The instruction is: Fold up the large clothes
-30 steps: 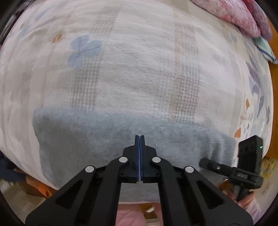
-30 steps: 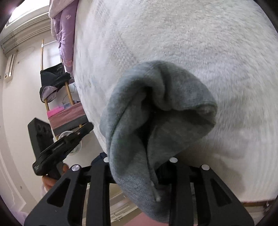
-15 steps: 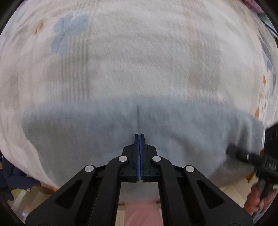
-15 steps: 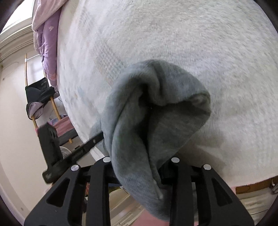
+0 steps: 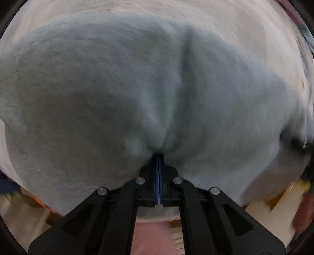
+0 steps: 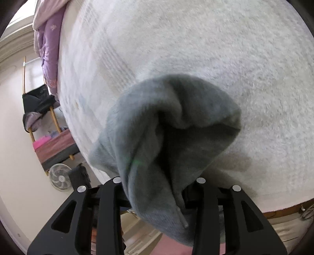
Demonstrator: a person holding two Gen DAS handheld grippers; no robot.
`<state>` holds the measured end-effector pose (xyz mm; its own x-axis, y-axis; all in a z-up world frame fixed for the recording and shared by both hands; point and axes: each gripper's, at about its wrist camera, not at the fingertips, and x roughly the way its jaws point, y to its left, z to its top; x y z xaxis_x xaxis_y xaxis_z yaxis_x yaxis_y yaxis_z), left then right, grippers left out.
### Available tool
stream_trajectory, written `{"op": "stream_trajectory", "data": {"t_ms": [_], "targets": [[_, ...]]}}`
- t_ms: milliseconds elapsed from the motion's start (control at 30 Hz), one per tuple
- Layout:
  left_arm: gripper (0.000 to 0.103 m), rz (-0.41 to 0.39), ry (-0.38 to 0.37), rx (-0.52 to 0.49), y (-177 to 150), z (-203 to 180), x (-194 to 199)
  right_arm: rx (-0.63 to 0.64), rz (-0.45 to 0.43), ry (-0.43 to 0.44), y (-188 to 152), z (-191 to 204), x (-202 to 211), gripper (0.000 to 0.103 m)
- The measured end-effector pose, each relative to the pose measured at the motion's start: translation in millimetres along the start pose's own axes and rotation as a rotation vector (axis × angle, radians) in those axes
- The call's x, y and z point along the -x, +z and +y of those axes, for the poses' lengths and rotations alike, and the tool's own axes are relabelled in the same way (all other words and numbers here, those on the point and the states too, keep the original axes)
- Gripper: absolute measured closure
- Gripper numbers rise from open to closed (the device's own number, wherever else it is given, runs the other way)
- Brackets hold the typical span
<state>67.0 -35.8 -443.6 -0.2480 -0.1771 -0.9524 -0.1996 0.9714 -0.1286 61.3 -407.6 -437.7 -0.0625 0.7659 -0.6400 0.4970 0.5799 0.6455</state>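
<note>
Grey fleece garment [image 5: 109, 94] fills most of the left wrist view, spread wide and bulging over the pale fuzzy bed cover [image 5: 225, 17], with a crease running down toward the left gripper [image 5: 158, 157]. Its blue-padded jaws are clenched together on a pinch of the cloth right at their tips, the fabric billowing out on both sides above them. In the right wrist view a bunched end of the same garment [image 6: 166, 125] droops over the right gripper [image 6: 157, 188], draped between the two black fingers so the tips are hidden; the cloth hangs from there, so these jaws appear clamped on it. Behind it lies the bed cover [image 6: 225, 55]. Beyond the bed's edge stand a purple quilt [image 6: 49, 45], a wooden rack [image 6: 39, 109] and a white fan [image 6: 59, 177].
</note>
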Motion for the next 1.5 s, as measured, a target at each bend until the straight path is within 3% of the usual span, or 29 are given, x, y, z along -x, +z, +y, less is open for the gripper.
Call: {"op": "stream_trajectory", "data": {"t_ms": [133, 167, 267, 333, 400, 500, 567, 667, 767, 833, 933, 1067, 1100, 1167, 1300, 1400, 1500], "targets": [[0.102, 0.035, 0.11, -0.084, -19, -17, 12, -0.019, 0.002, 0.011, 3, 3, 0, 0.068], [0.102, 0.04, 0.103, -0.057, -31, -14, 8, -0.009, 0.002, 0.005, 3, 6, 0, 0.068], [0.101, -0.057, 0.051, 0.043, -42, 2, -8, 0.035, 0.015, -0.03, 5, 12, -6, 0.068], [0.102, -0.032, 0.045, 0.13, -40, 6, -1, 0.041, 0.02, -0.038, 8, 12, -9, 0.066], [0.103, 0.024, 0.069, 0.071, -48, -6, 6, 0.018, 0.02, -0.03, 8, 11, -4, 0.066], [0.102, 0.012, 0.061, 0.047, -54, 0, -15, 0.007, 0.015, -0.033, 8, 13, -2, 0.066], [0.099, 0.002, 0.022, 0.105, -42, 3, -26, 0.027, 0.025, -0.053, 9, 13, -5, 0.065], [0.103, 0.065, 0.01, 0.147, -30, 5, -8, 0.028, 0.038, -0.056, 10, 17, -5, 0.065], [0.103, -0.084, -0.066, 0.058, -11, -14, 56, 0.047, 0.03, -0.06, 10, 24, 2, 0.065], [0.103, -0.157, -0.036, 0.014, 18, -23, 81, 0.058, 0.033, -0.068, 12, 24, 1, 0.065], [0.103, -0.192, -0.014, 0.021, 78, -28, 90, 0.017, 0.029, -0.057, 15, 14, 1, 0.065], [0.102, -0.1, 0.052, -0.011, 141, -32, 49, 0.029, 0.015, -0.045, 15, 13, 0, 0.065], [0.102, -0.117, 0.064, -0.022, 150, -32, 43, 0.023, 0.014, -0.04, 16, 11, 0, 0.065], [0.102, -0.109, 0.09, -0.034, 158, -39, 48, -0.002, 0.016, -0.039, 18, 11, 0, 0.065], [0.103, -0.085, 0.131, -0.085, 125, -50, 72, 0.032, 0.026, -0.055, 18, 14, 5, 0.065], [0.103, -0.093, 0.033, 0.013, 106, -23, 43, 0.043, 0.035, -0.058, 16, 10, 2, 0.065], [0.101, -0.123, -0.065, 0.068, 113, -7, 39, 0.012, 0.036, -0.037, 15, 5, -3, 0.065]]}}
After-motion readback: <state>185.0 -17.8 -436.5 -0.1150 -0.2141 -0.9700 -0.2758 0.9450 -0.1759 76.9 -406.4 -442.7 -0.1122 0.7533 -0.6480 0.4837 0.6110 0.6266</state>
